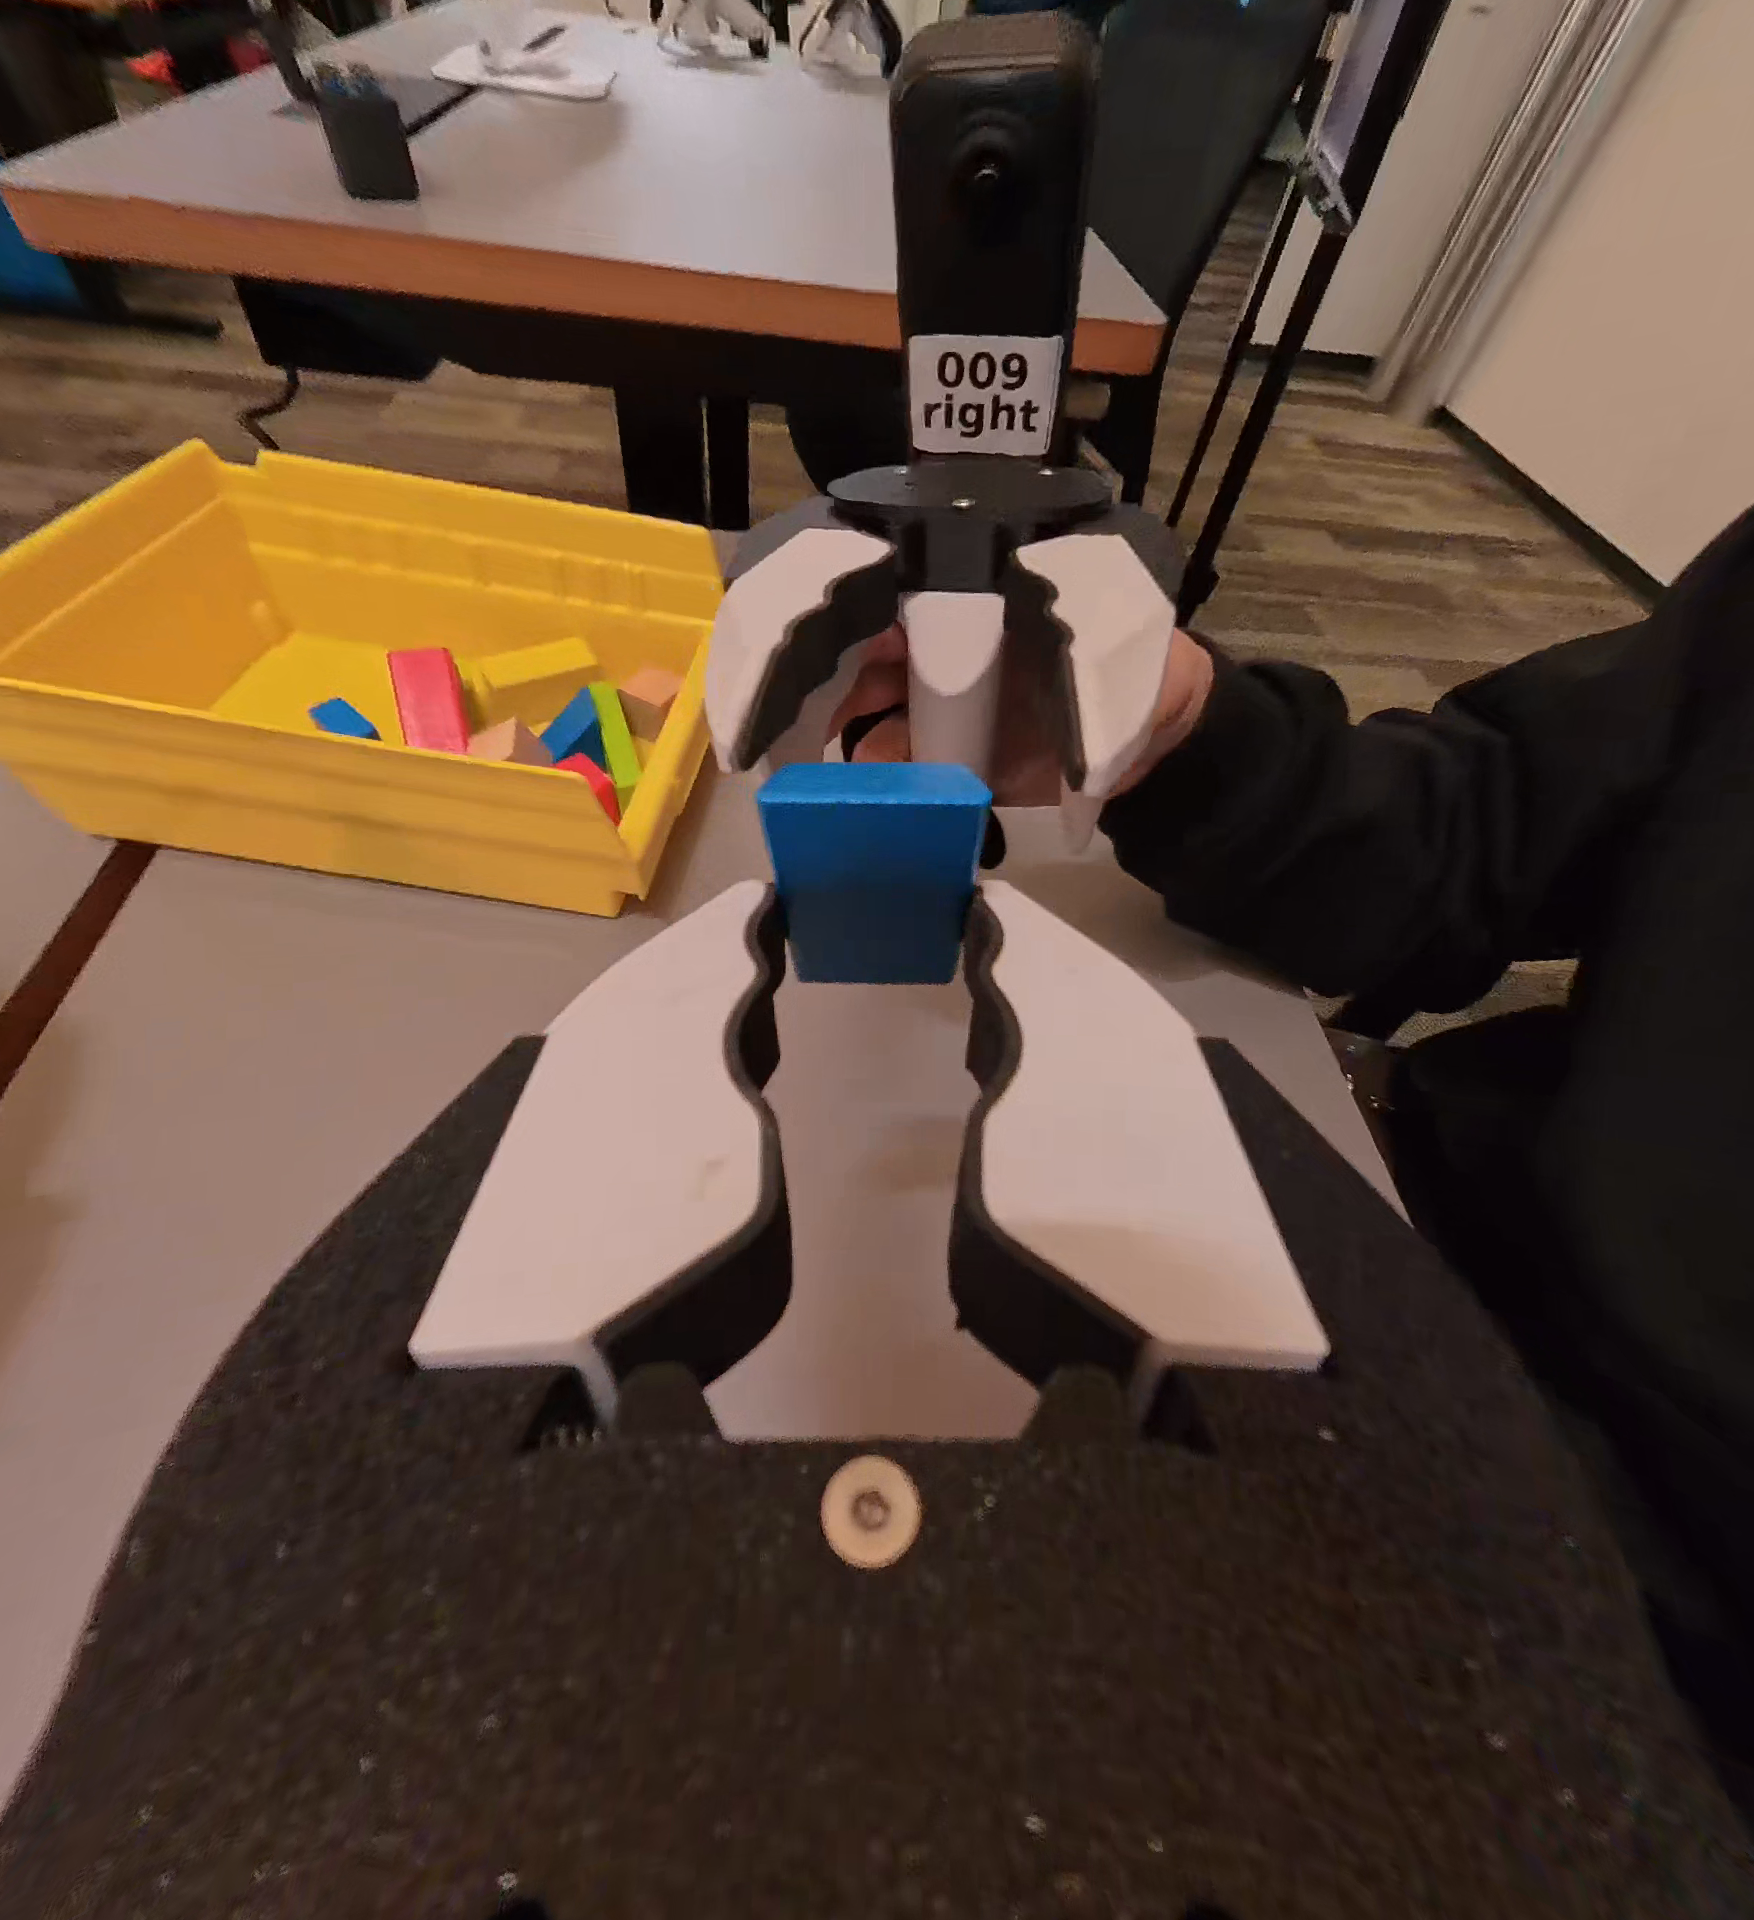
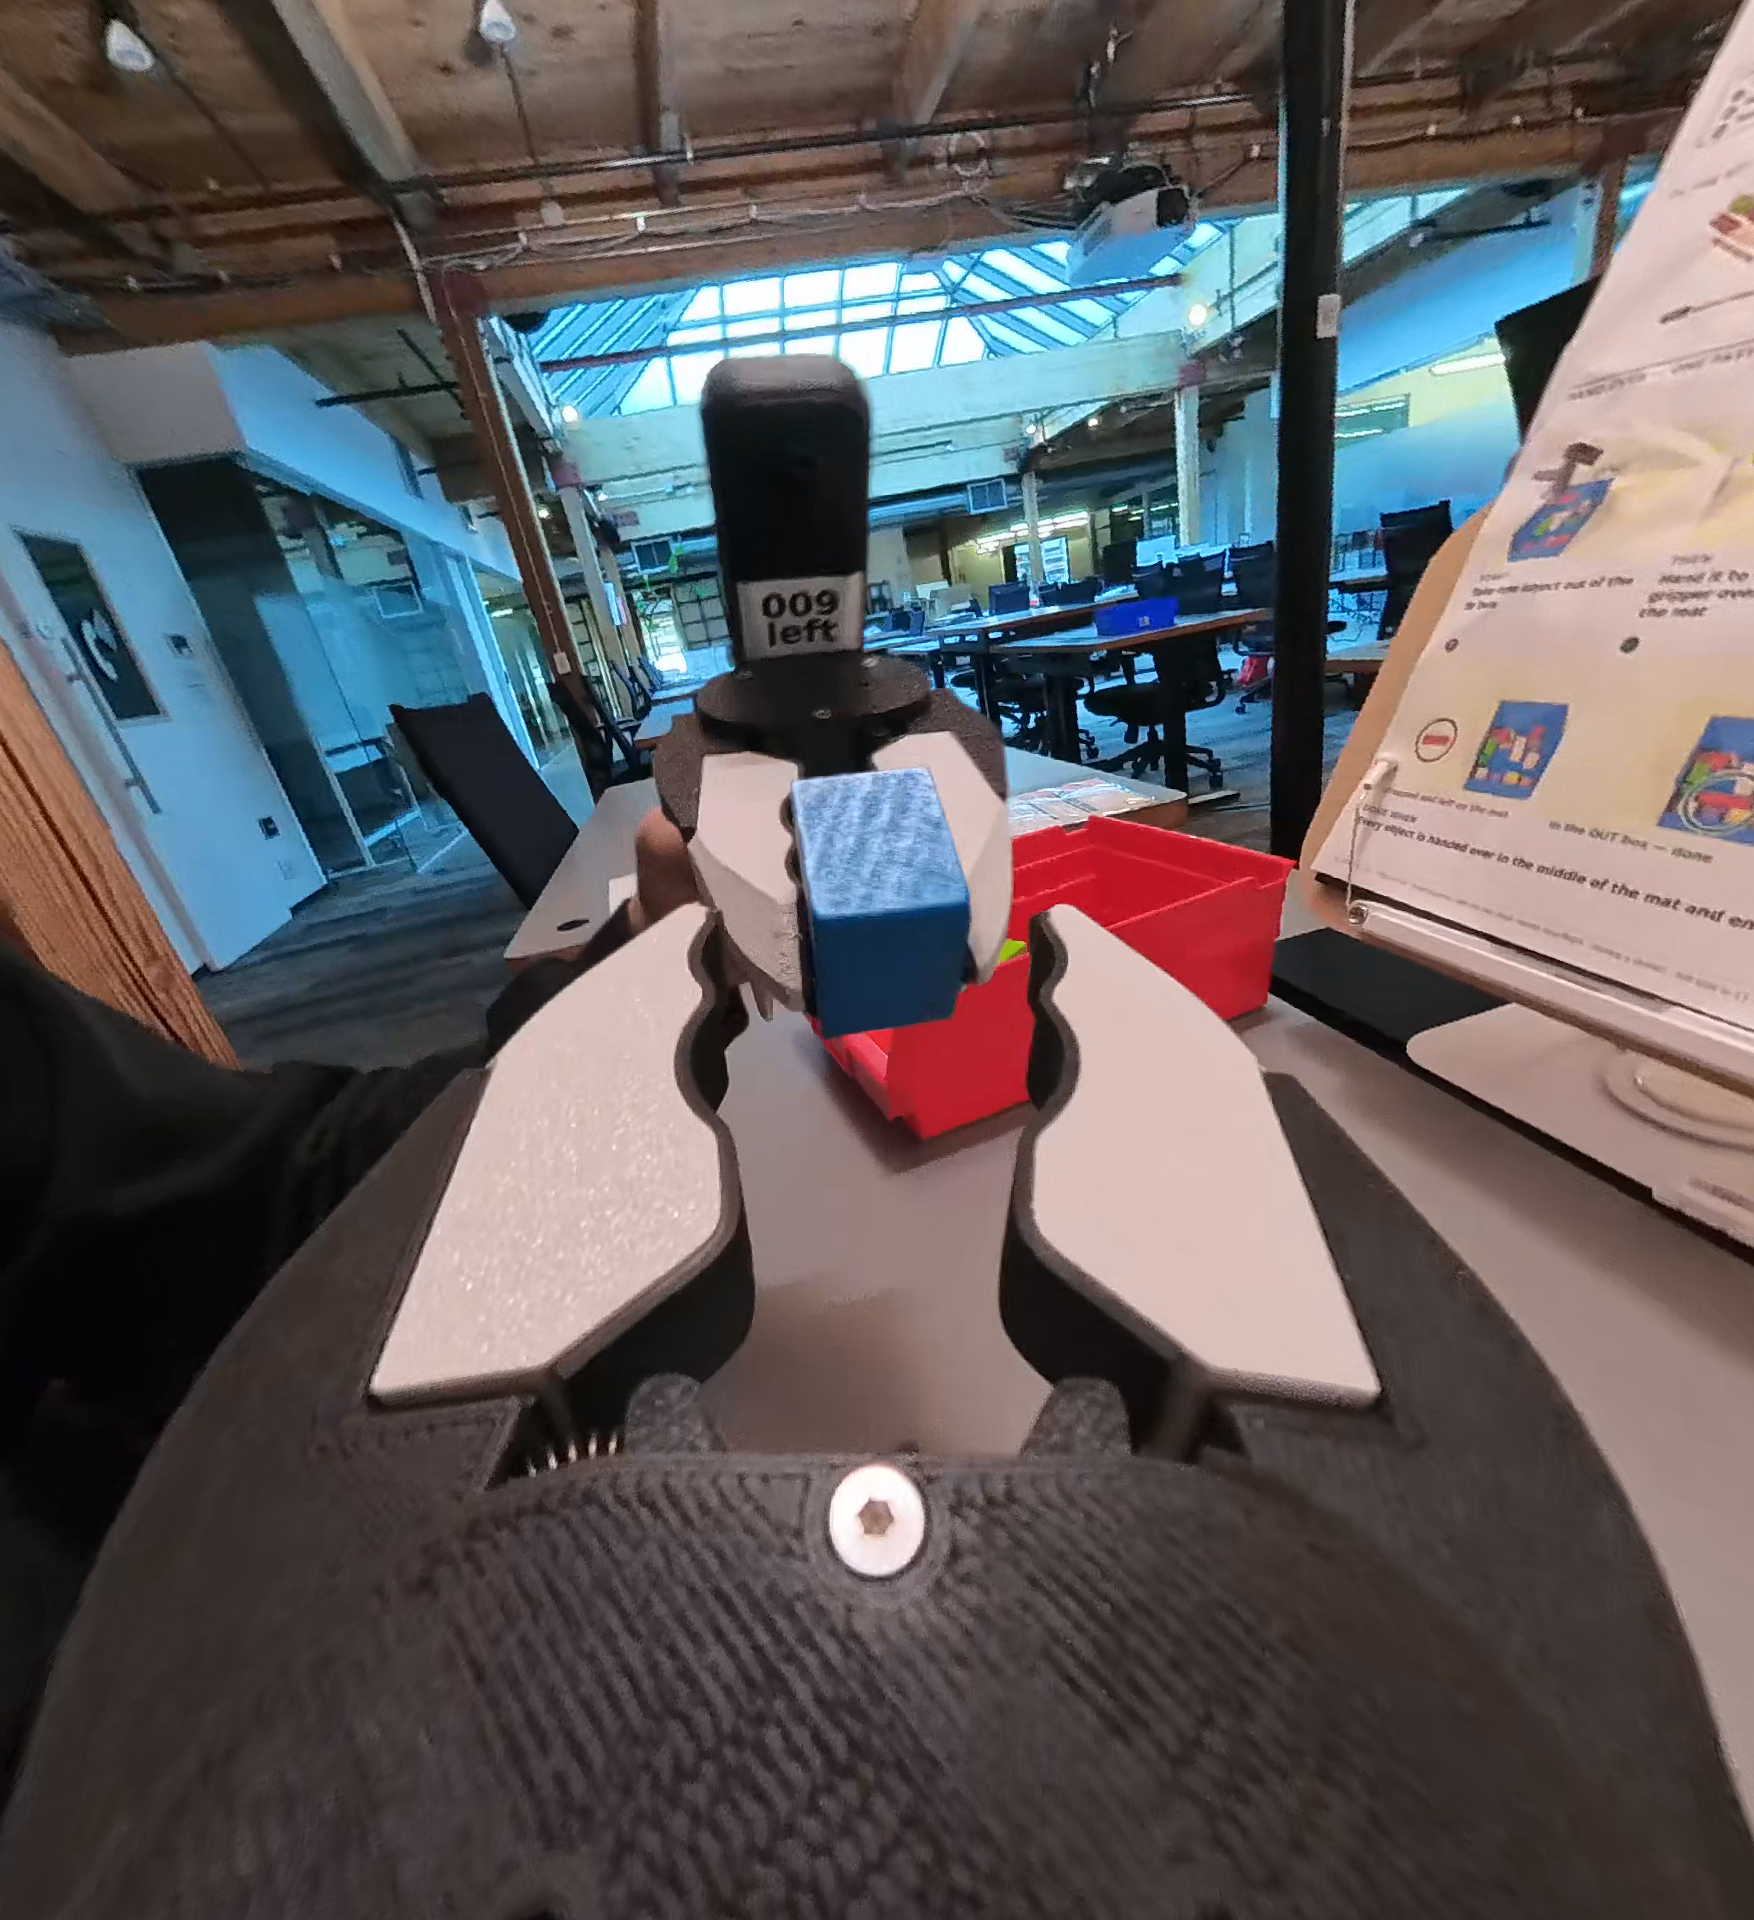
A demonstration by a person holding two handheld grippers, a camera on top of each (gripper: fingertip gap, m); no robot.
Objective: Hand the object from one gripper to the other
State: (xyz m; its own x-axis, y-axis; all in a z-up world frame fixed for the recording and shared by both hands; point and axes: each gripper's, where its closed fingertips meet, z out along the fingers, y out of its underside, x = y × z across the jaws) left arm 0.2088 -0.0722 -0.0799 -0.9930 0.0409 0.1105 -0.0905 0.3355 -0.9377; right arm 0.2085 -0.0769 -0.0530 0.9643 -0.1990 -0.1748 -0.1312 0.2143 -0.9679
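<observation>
Left wrist view looks along the left gripper [image 1: 873,914], whose two white fingers with black wavy pads press on the sides of a blue block [image 1: 873,873]; the block stands upright between the tips, held above the grey table [image 1: 229,1039]. Facing it, just beyond the block, is the right gripper [image 1: 909,769], fingers spread wide with nothing between them, its tips near the block's far top edge but apart from it. A black camera body rises above that gripper and carries a white label [image 1: 982,395] with black printed characters, a number over a word. A hand in a dark sleeve [image 1: 1372,790] grips its handle. To the left on the table sits a yellow bin [image 1: 177,748] with loose coloured blocks [image 1: 530,707] in it: red, blue, green, yellow and bare wood. Right wrist view shows the same meeting from the other side: the right gripper [image 2: 878,935] stands open, its pads clear of the blue block [image 2: 878,894], which is clamped in the left gripper [image 2: 883,904] opposite. That gripper's camera also bears a white label [image 2: 800,618] with printed characters. Behind is a red bin [image 2: 1164,914], and at right a propped instruction sheet [image 2: 1631,623] with small pictures and lines of print, partly blurred.
</observation>
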